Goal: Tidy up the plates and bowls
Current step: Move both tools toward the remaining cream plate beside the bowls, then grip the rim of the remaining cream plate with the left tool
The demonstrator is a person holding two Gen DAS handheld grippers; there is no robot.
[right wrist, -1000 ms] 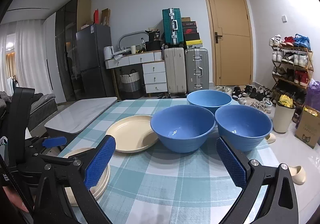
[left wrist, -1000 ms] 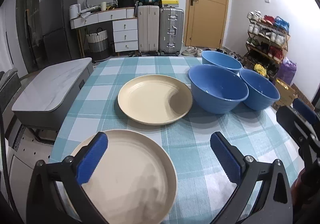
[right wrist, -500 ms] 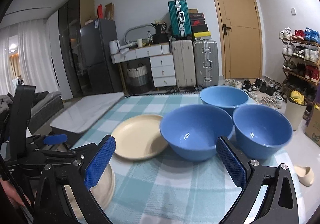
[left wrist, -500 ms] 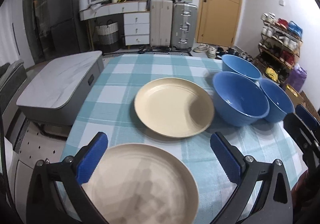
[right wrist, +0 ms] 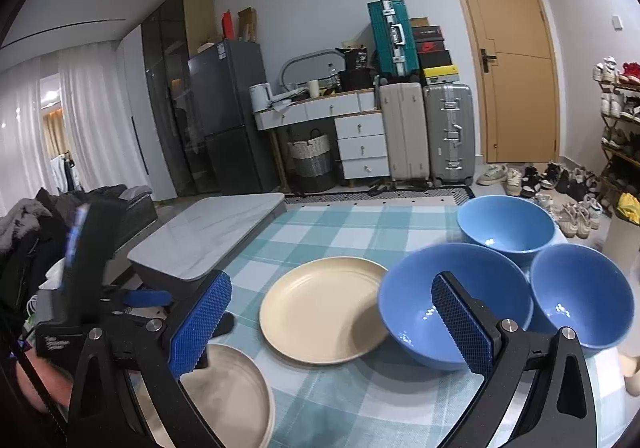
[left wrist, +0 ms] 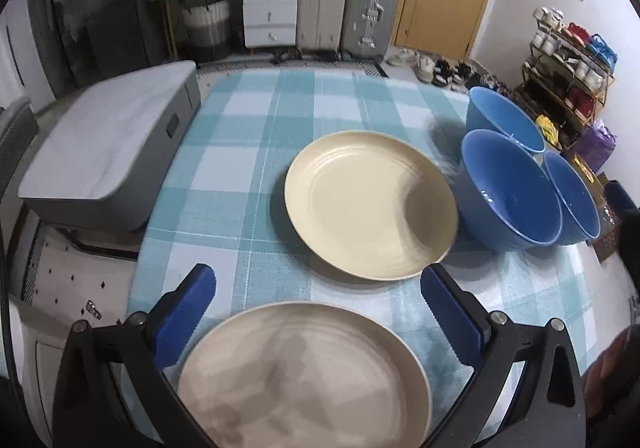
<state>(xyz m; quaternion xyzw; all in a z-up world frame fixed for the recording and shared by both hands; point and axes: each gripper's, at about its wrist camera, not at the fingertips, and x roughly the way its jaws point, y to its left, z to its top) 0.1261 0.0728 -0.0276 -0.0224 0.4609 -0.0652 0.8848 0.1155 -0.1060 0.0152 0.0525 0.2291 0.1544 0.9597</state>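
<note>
Three blue bowls (right wrist: 452,300) sit empty and bunched on my table (left wrist: 256,152). A cream plate (left wrist: 370,204) lies beside them. My left claw (left wrist: 318,318) is spread over the tan plate (left wrist: 304,380); my right claw (right wrist: 330,322) is spread too.

Private home, living-entry area: refrigerator (right wrist: 224,116), stacked suitcases (right wrist: 448,132), shoe rack (left wrist: 568,60), drawer desk (right wrist: 344,128), checked-cloth dining table (left wrist: 256,176), entrance door (right wrist: 516,60).

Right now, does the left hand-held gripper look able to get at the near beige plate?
Probably yes: the left hand-held gripper is open, directly over the near beige plate, with nothing between them.
</note>
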